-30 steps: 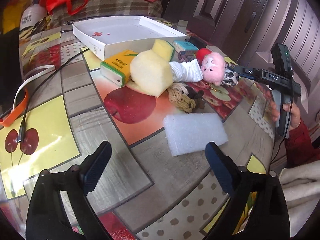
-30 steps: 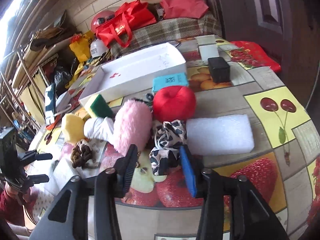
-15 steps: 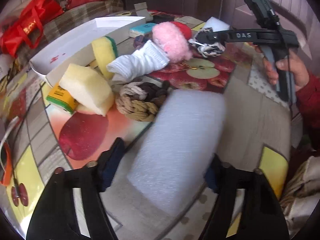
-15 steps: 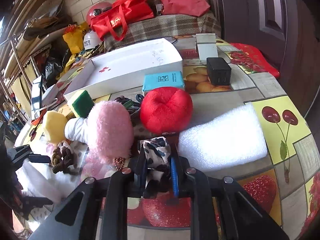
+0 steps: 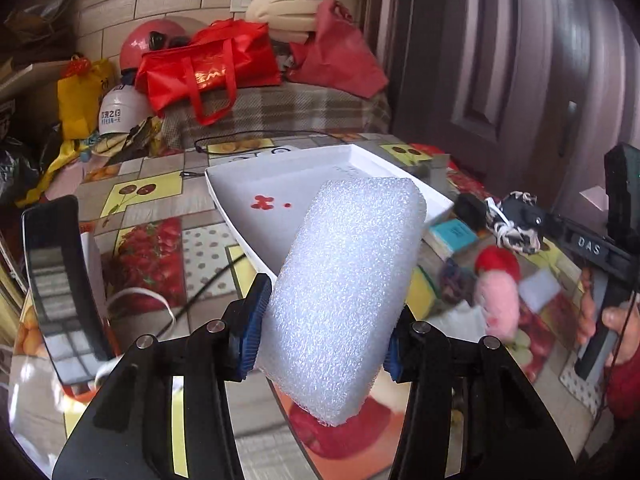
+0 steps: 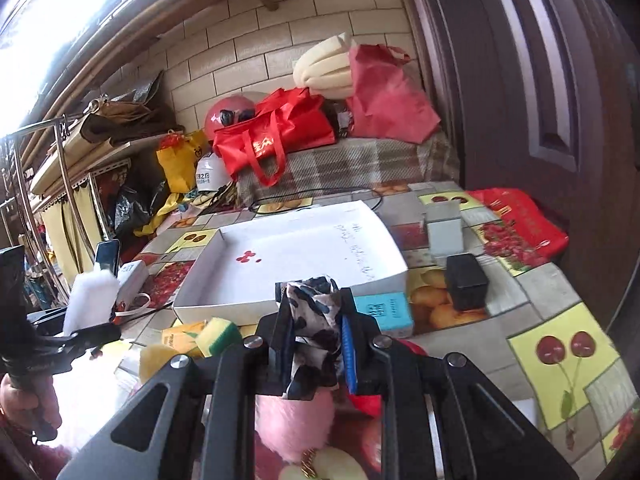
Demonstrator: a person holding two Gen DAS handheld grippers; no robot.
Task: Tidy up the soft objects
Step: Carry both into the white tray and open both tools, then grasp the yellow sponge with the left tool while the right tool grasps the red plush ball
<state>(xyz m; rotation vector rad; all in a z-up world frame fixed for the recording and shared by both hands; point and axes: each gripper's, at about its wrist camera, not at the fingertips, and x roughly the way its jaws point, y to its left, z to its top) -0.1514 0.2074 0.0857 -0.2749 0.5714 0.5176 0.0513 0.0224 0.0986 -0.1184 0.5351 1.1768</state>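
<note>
My left gripper (image 5: 322, 334) is shut on a white foam block (image 5: 344, 284) and holds it in the air in front of the open white box (image 5: 276, 184). My right gripper (image 6: 314, 338) is shut on a black-and-white patterned cloth (image 6: 314, 320), lifted just before the same white box (image 6: 296, 256). It shows at the right of the left wrist view (image 5: 516, 222). Below lie a pink plush (image 6: 294, 420), a red plush (image 5: 498, 262), a yellow-green sponge (image 6: 218, 334) and a yellow foam piece (image 6: 154, 360).
A teal box (image 6: 386, 312), a black cube (image 6: 466, 282) and a grey box (image 6: 444, 228) sit right of the white box. A phone (image 5: 60, 276) stands at the left, with cables (image 5: 208, 280) on the table. Red bags (image 6: 276, 132) lie on the bench behind.
My left gripper closed on the white foam block and lifted it toward the white box. My right gripper closed on the patterned cloth and raised it off the table.
</note>
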